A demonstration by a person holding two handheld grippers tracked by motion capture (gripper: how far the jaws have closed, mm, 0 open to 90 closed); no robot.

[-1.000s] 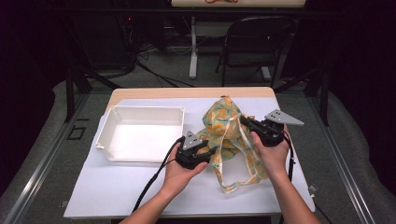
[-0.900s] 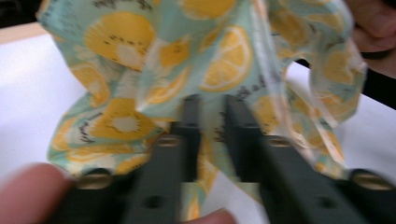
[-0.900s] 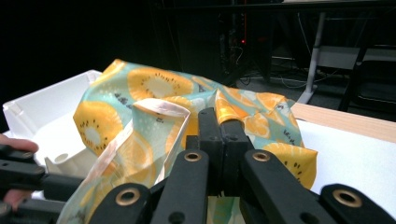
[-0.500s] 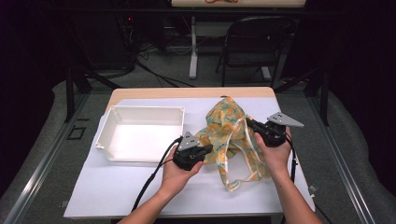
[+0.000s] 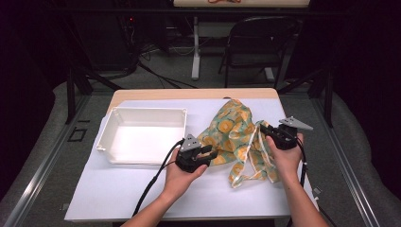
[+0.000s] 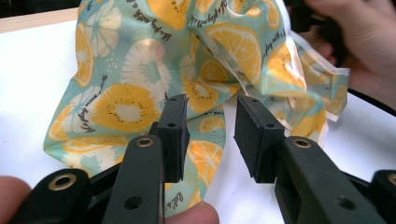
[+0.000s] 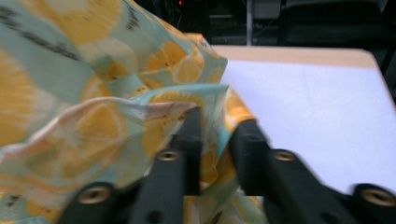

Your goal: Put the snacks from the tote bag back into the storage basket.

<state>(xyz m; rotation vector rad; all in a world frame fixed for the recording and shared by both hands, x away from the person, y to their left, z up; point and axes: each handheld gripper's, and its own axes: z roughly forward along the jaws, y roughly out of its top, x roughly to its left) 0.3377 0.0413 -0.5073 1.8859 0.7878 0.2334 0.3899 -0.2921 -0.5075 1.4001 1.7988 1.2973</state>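
Note:
A teal cloth printed with orange citrus slices (image 5: 231,126) lies bunched on the white table cover, right of centre. My right gripper (image 5: 263,128) is at its right edge and is shut on a fold of the cloth (image 7: 70,93), which is pinched between the right gripper's (image 7: 217,140) jaws. My left gripper (image 5: 211,153) sits at the cloth's lower left edge. In the left gripper view my left gripper (image 6: 212,135) stands open, with the cloth (image 6: 121,98) just beyond and under the gap. A pale strap (image 5: 257,151) trails from the cloth toward the front.
A white rectangular tray (image 5: 142,111) stands left of the cloth with nothing in it. The white table cover (image 5: 123,194) reaches to the front edge. A dark folding chair (image 5: 255,42) and cables are beyond the table's far edge.
My right gripper has drawn the cloth a little to the right, and the cloth has spread out and sunk lower. The left gripper has stayed near the cloth's lower left edge.

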